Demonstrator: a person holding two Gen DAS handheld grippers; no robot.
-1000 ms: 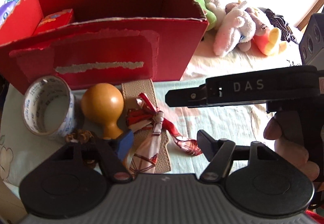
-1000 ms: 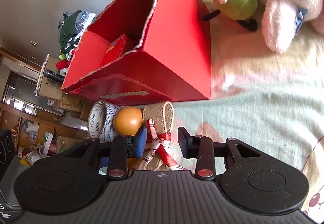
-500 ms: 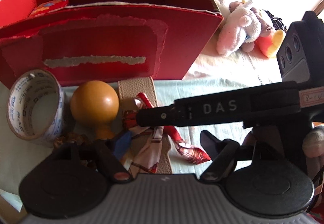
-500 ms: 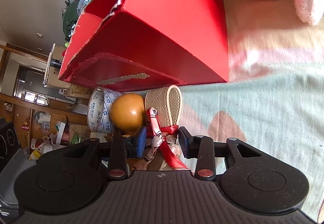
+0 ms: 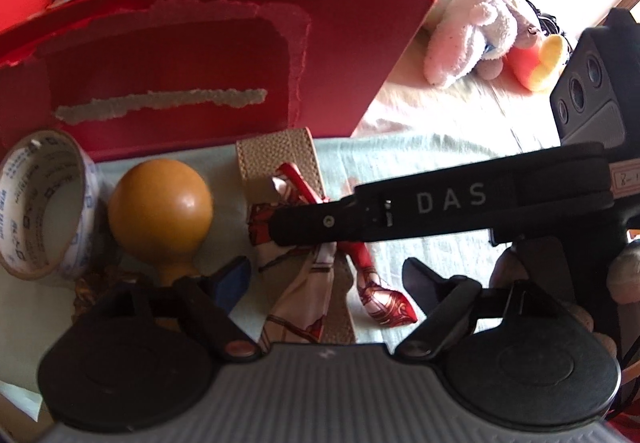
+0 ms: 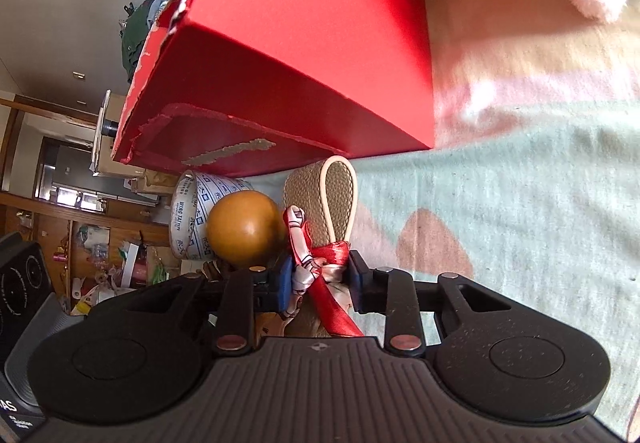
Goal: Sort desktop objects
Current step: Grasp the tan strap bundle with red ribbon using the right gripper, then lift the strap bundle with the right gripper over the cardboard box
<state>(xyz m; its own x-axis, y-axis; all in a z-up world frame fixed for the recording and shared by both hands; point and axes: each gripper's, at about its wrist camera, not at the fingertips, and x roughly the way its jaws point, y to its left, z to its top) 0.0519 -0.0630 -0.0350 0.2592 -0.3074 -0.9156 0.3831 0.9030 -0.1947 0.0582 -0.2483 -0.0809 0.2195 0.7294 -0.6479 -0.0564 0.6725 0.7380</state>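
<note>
Printed in white on the black bar of the right gripper [image 5: 280, 233], the letters "DAS" can be read; "WING TAI" is printed on the tape roll [image 6: 188, 217]. The beige strap [image 6: 338, 199], tied with a red scarf [image 6: 320, 263], is found before the red box [image 6: 304, 55], beside the wooden ball [image 6: 244, 229]. Compared with a second earlier, the right gripper has been narrowed and its pads now press the scarf knot. The left gripper [image 5: 324, 283] is held wide apart with nothing in it.

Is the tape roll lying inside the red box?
No, the tape roll stands on the cloth outside the red box, beside the wooden ball.
</note>
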